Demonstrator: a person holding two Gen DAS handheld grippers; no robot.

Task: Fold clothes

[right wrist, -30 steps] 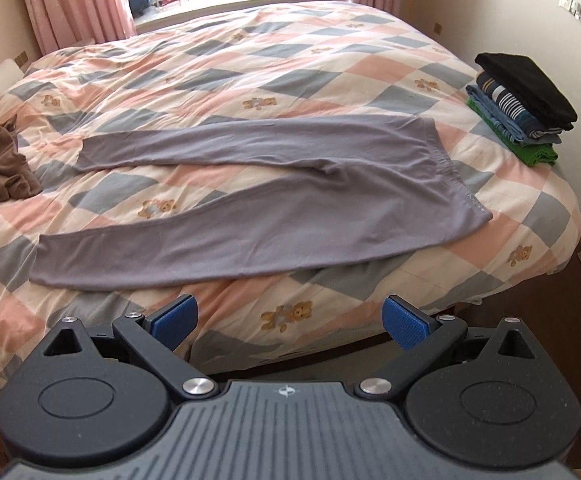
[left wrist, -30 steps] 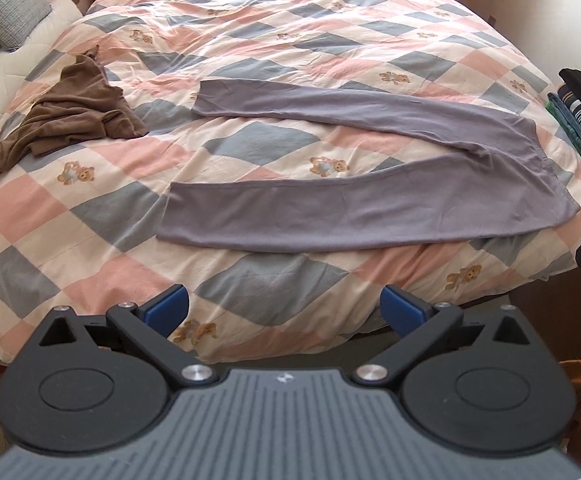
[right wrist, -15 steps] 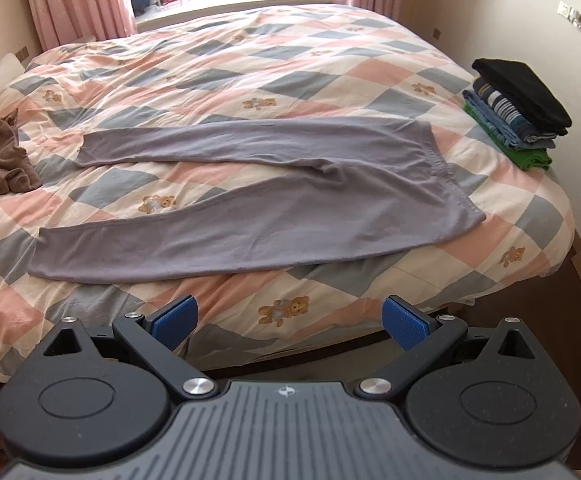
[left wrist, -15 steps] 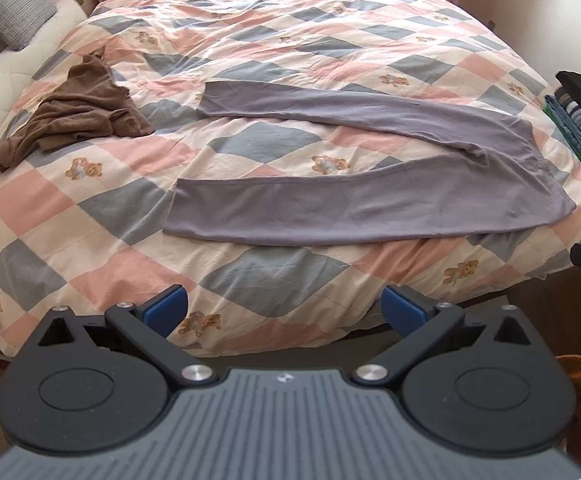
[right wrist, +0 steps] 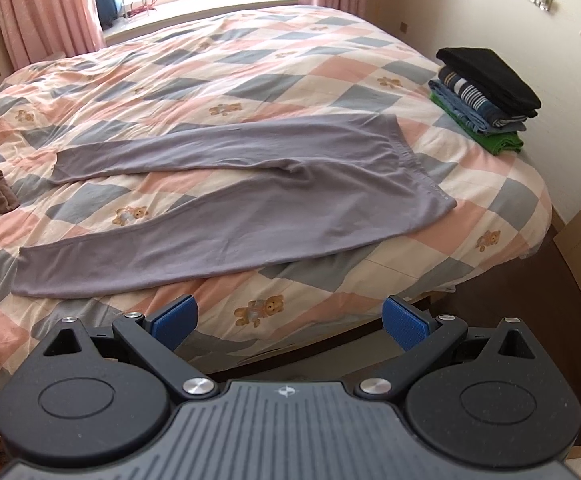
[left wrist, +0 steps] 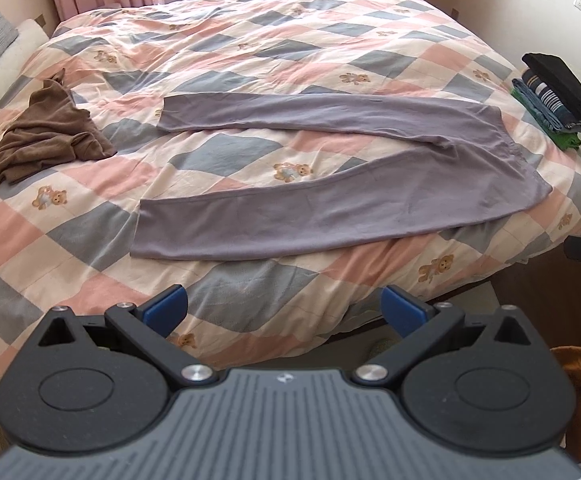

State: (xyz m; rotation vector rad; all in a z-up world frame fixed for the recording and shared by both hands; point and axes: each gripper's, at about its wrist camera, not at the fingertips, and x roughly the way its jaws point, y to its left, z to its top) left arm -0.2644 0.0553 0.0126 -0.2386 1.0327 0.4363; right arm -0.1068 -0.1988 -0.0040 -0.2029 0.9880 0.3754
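Jaws of both grippers wide apart, empty, short of trousers.

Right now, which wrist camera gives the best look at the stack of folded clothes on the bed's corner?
The right wrist view: the folded stack sits whole, its black, striped blue and green layers distinct. The left wrist view shows the same stack smaller, squeezed and distorted near the frame's right edge, beyond the grey pants' waistband.
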